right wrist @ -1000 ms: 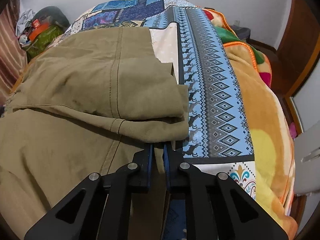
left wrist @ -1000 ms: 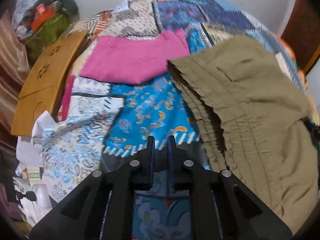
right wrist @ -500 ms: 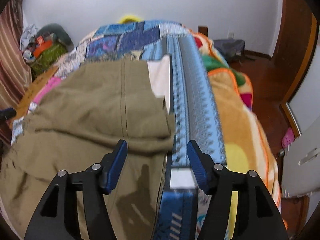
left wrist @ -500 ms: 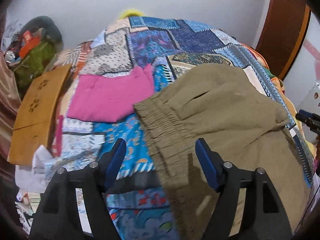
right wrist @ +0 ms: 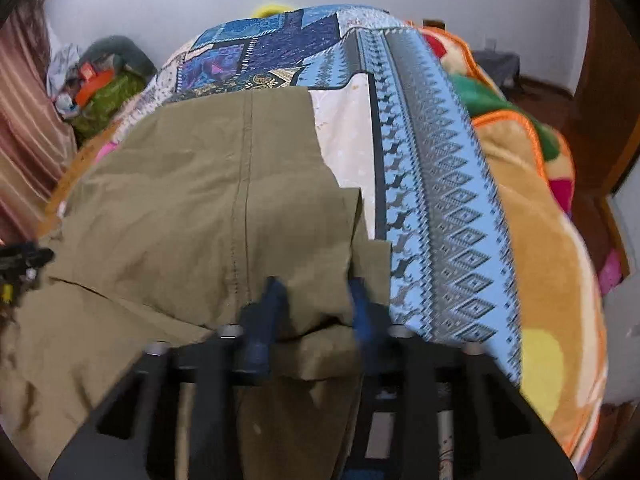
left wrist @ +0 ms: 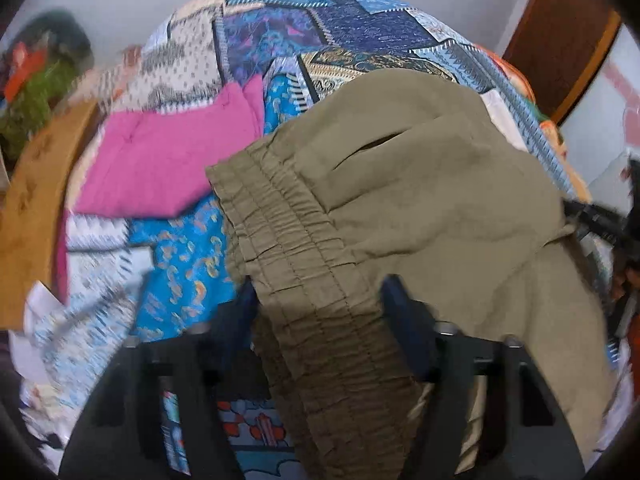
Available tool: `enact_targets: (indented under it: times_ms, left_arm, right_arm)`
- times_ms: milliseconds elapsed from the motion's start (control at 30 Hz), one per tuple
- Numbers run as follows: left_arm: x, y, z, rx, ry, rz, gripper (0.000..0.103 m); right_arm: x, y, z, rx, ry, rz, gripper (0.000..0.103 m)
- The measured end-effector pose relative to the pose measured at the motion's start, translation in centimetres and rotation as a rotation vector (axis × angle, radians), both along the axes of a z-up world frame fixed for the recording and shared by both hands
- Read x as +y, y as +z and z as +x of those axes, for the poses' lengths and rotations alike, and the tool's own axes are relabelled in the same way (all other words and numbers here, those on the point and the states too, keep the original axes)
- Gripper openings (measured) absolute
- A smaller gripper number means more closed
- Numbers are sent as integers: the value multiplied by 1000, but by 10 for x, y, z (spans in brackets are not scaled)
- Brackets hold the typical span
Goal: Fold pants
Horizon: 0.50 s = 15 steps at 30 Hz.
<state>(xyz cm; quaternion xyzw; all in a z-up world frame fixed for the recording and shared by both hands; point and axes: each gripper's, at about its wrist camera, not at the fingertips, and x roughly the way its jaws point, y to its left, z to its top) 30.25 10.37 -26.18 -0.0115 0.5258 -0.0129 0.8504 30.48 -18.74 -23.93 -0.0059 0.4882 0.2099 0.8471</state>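
Observation:
Olive-khaki pants (left wrist: 420,200) lie folded over on a patchwork bedspread (left wrist: 320,28). In the left wrist view their elastic waistband (left wrist: 304,280) runs between the fingers of my open left gripper (left wrist: 316,300). In the right wrist view the pants (right wrist: 200,200) show a stitched seam, and their folded leg end lies between the fingers of my open right gripper (right wrist: 316,296). Neither gripper pinches the cloth.
A pink folded garment (left wrist: 168,160) lies left of the waistband. A wooden board (left wrist: 36,208) and a pile of bags (right wrist: 100,84) stand at the bed's left side. An orange blanket (right wrist: 540,240) hangs on the right, beside a wooden door (left wrist: 560,28).
Both grippers opened from shut, pulled back, then moved forward again. The waistband and the leg end now lie between their open fingers.

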Motion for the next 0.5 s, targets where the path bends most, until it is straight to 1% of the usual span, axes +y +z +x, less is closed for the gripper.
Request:
enact_targets:
  times_ms: [33,100,133,167,200,233,300,367,433,500]
  left_arm:
    - [-4,2,0,-11,-6,36,52]
    - [-9,5,1,-35,-9,104,43]
    - [-11,6,-1,-52,-2,143,42]
    - [-12,7,-2,-66,3,160,42]
    - [-11,7,-2,-75,12,164,42]
    - [-8,6,-4,-76,20,165,42]
    - [-5,2,-4,-76,29,159,42]
    - [-3,-2,-4,-75,40,149,43]
    - [0,-6,-3,-68,55,132,44]
    - [1,-12,1,-49,54,125,52]
  right_arm:
    - [3,3,-1,-28,12,0,16]
    - [7,8,-4,-72,19,-28,13]
    - [11,13,-7,-112,31,-51,12]
    - [13,17,-8,-134,35,-68,12]
    - [15,22,-10,-170,39,-90,11]
    - [16,25,-9,-185,37,-98,11]
    - [15,26,-4,-183,29,-102,11]
    - [15,16,4,-150,31,-113,11]
    - [17,-3,8,-110,41,-137,10]
    - [20,-14,8,-101,37,-146,10]
